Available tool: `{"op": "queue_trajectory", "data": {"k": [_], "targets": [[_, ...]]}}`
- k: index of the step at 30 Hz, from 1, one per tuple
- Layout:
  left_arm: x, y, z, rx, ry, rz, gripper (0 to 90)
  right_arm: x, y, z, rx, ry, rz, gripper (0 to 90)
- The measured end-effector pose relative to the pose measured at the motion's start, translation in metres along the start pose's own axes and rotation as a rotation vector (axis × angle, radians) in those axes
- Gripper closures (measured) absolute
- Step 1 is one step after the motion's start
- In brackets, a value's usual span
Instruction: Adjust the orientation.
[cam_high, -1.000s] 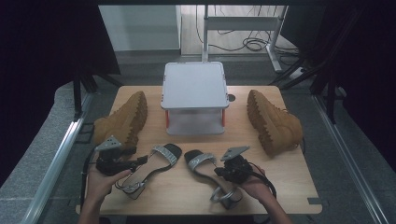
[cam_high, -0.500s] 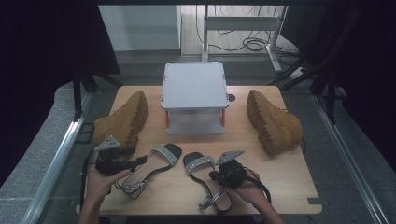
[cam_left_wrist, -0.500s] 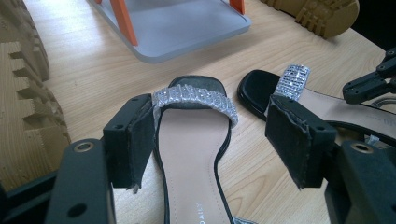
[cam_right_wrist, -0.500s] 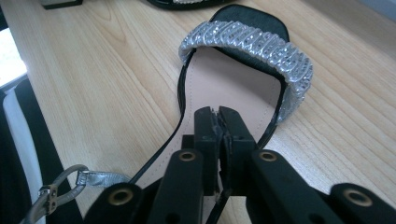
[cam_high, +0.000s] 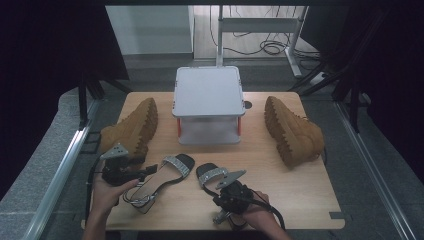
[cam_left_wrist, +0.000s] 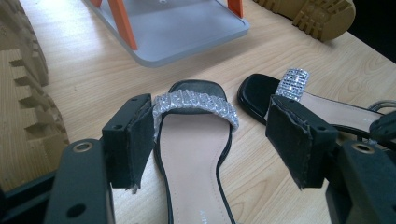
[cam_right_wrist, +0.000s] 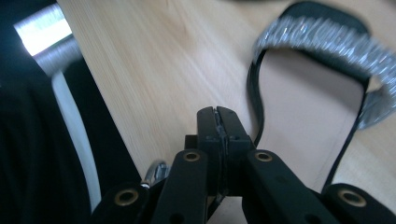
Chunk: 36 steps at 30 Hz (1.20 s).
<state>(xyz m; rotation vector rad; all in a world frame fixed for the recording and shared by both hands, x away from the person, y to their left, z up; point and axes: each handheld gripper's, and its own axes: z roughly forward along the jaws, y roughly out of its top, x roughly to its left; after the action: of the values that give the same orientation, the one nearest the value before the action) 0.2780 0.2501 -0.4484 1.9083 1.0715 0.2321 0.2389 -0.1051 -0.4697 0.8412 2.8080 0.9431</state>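
Two black sandals, two tan boots, one grey stand.

two black sandals lie on the table between the left tongs and right tongs; tan boots flank a grey stand.

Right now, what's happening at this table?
A person is working on a pair of black sandals with glittery straps, using two hand-held grippers. The left hand-held gripper stands open astride the left sandal, pads not pressing it. The right hand-held gripper is shut beside the right sandal, which lies next to it on the wooden table; whether it pinches a strap cannot be told. Two tan boots flank a small grey stand.
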Motion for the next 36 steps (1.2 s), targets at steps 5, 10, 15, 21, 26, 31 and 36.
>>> {"op": "queue_trajectory", "data": {"k": [5, 10, 15, 21, 26, 31, 36], "targets": [[0.000, 0.002, 0.002, 0.002, -0.006, 0.005, 33.1, 0.004, -0.005, 0.008, 0.083, -0.050, -0.018, 89.1], [0.000, 0.003, 0.005, 0.006, -0.010, 0.009, 33.0, -0.001, -0.008, 0.004, 0.098, -0.050, -0.016, 89.4], [0.000, 0.003, 0.005, 0.007, -0.005, 0.008, 33.1, -0.010, -0.015, -0.002, 0.099, -0.076, -0.015, 89.4], [0.000, 0.002, 0.007, 0.013, -0.001, 0.009, 33.0, -0.018, -0.023, -0.007, 0.070, -0.094, -0.005, 89.3], [-0.001, 0.002, 0.007, 0.014, 0.002, 0.012, 33.0, -0.017, -0.025, -0.010, 0.016, -0.078, -0.020, 83.3], [-0.001, 0.002, 0.006, 0.013, 0.005, 0.014, 33.0, -0.022, -0.015, -0.019, -0.028, -0.126, -0.038, 63.5], [0.001, 0.001, 0.005, 0.013, 0.009, 0.011, 33.0, -0.034, -0.011, -0.017, -0.026, -0.145, -0.011, 50.6]]}}
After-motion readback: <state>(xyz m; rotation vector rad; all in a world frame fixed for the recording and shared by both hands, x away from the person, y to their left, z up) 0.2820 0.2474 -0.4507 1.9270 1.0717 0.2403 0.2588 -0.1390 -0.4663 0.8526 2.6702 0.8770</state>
